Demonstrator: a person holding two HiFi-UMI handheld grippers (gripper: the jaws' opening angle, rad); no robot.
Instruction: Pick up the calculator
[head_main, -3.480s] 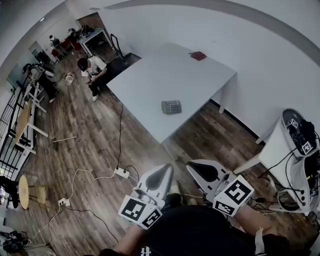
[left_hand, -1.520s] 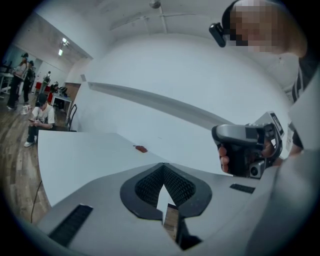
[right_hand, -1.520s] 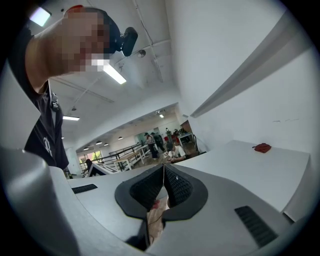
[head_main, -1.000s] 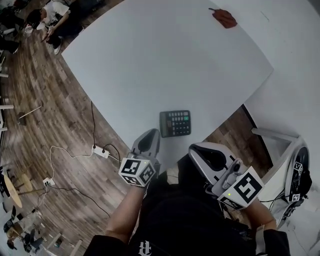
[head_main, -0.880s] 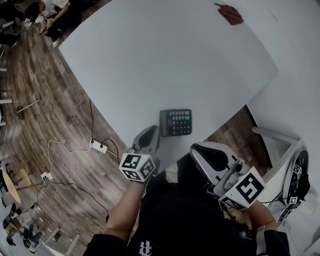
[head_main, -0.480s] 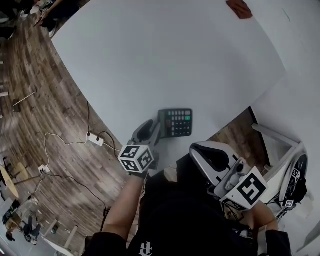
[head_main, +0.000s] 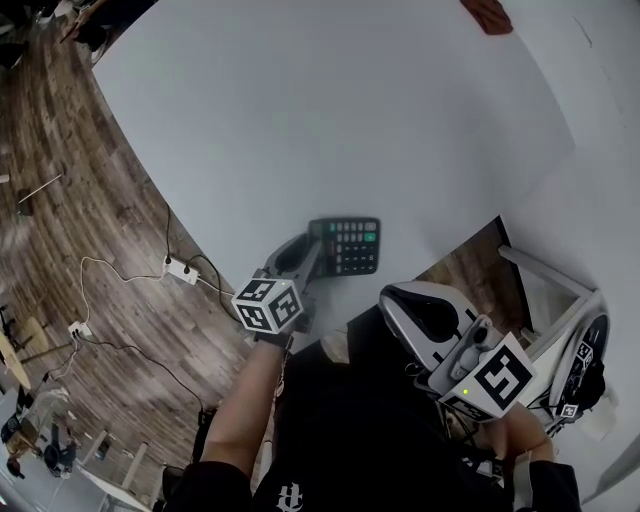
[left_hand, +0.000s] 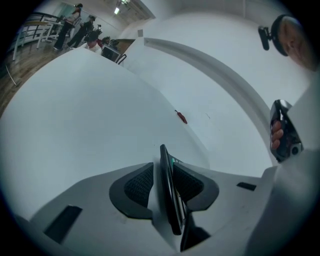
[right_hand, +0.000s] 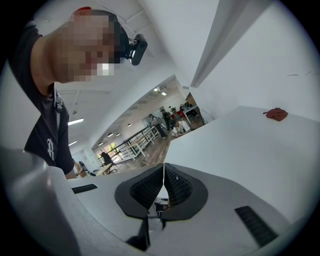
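Note:
A dark calculator (head_main: 345, 245) lies at the near edge of the white table (head_main: 300, 100). My left gripper (head_main: 303, 252) is at the calculator's left end, rolled onto its side. In the left gripper view the calculator (left_hand: 169, 195) shows edge-on between the two pads of this gripper (left_hand: 163, 167). The jaws have just been opening; a thin gap shows beside the left pad, and the right pad lies close against the keys. My right gripper (head_main: 400, 300) hangs below the table edge, away from the calculator, and in the right gripper view its pads (right_hand: 163, 187) meet, shut and empty.
A small red thing (head_main: 490, 12) lies at the table's far right corner. On the wooden floor at the left lie a power strip (head_main: 178, 270) and cables. A white frame (head_main: 545, 290) stands to the right of the table. People stand far off.
My left gripper has sunk and slid forward from short of the table edge onto the calculator's left end. The right gripper has dropped a little. The calculator has not moved.

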